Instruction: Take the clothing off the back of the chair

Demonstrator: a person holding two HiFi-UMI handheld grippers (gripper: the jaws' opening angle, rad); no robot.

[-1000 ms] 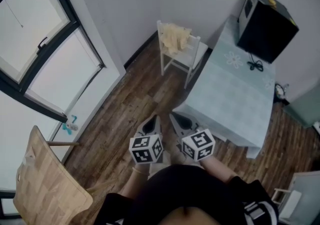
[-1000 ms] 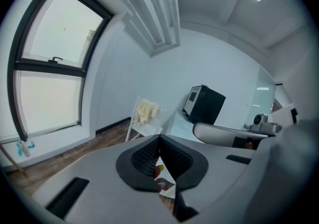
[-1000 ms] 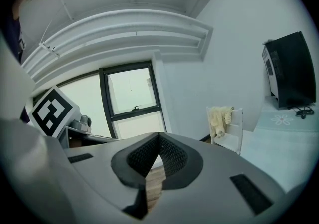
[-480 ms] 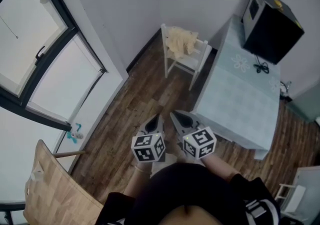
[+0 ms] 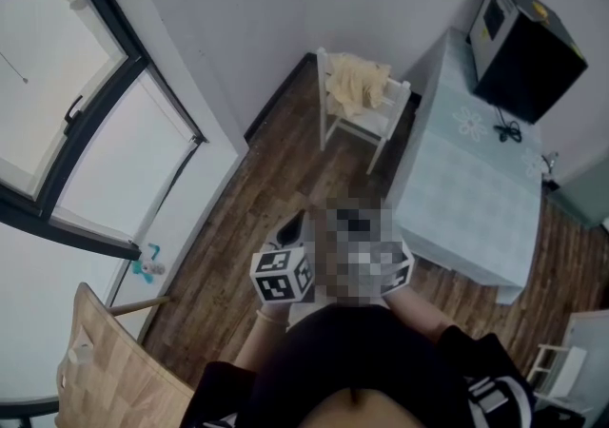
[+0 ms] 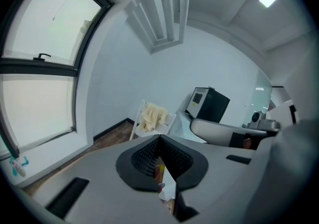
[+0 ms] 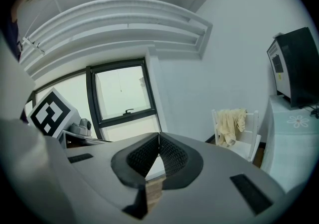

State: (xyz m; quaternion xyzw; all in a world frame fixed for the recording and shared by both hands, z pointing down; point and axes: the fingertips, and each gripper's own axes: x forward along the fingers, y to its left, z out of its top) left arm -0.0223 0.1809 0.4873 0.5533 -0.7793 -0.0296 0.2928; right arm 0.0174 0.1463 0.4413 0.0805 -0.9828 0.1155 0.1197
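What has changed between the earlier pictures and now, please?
The person has stepped toward the white chair; the wooden chair slips lower in the head view. The clothing still hangs on the chair back; the left hand-held gripper and right hand-held gripper stay shut, empty.

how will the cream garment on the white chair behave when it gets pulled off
Probably floppy: the cream garment hangs in loose folds over the back of the white chair, so it should sag and trail once lifted. It looks thin, so likely light. The chair is slim-framed and might shift if the fabric snags.
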